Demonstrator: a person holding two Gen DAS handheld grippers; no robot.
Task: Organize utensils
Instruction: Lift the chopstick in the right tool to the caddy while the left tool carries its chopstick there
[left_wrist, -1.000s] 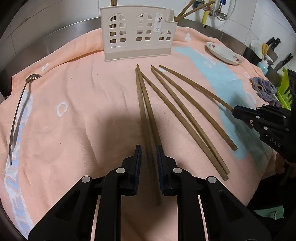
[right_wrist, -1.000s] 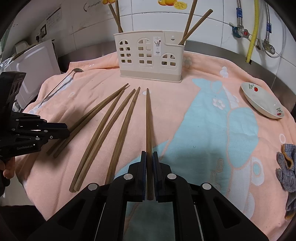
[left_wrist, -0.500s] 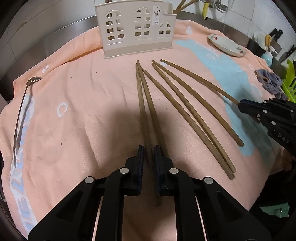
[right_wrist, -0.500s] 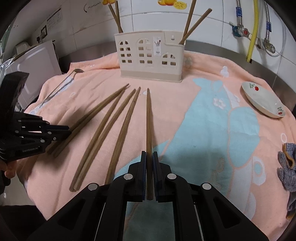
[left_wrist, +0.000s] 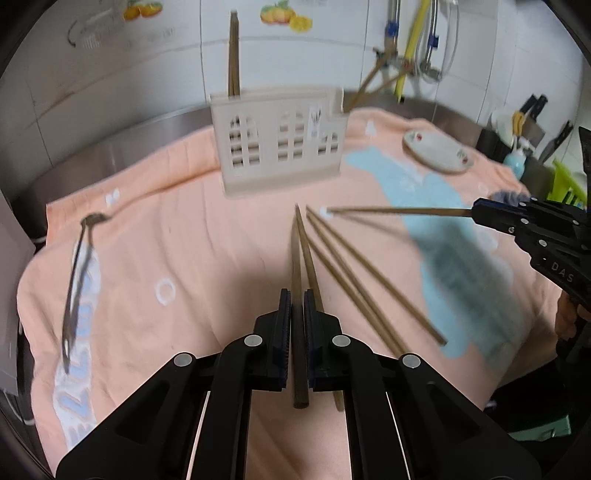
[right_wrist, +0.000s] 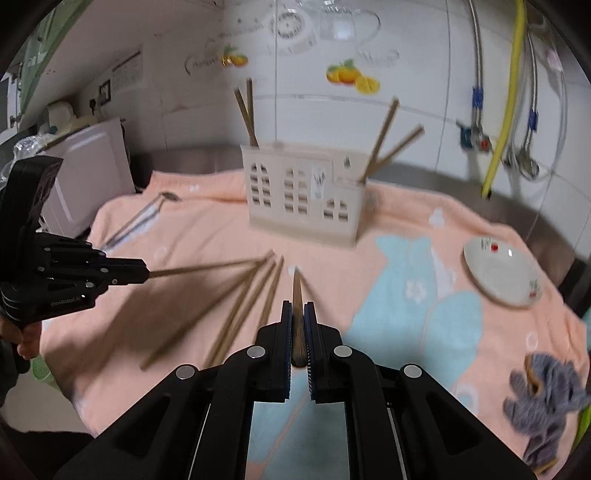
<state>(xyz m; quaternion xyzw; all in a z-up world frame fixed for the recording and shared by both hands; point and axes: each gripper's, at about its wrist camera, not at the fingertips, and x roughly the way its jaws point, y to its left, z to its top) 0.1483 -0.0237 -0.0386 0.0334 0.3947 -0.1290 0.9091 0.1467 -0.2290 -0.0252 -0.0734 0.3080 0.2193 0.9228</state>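
Now | held chopsticks (left_wrist: 297, 295): 2 | loose chopsticks (left_wrist: 354, 288): 4 | spoon (left_wrist: 75, 284): 1

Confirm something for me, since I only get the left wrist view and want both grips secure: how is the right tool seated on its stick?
Observer: The right tool is shut on its chopstick. The butt end sits between the pads, with almost nothing sticking out behind.
Operator: Is there anything beside that hand that I can't make out?
Observer: A grey cloth with a brown band lies on the towel to the tool's right, apart from it.
Operator: And what is behind my left tool?
Observer: A white box-like appliance stands behind the left tool, at the towel's far left edge.
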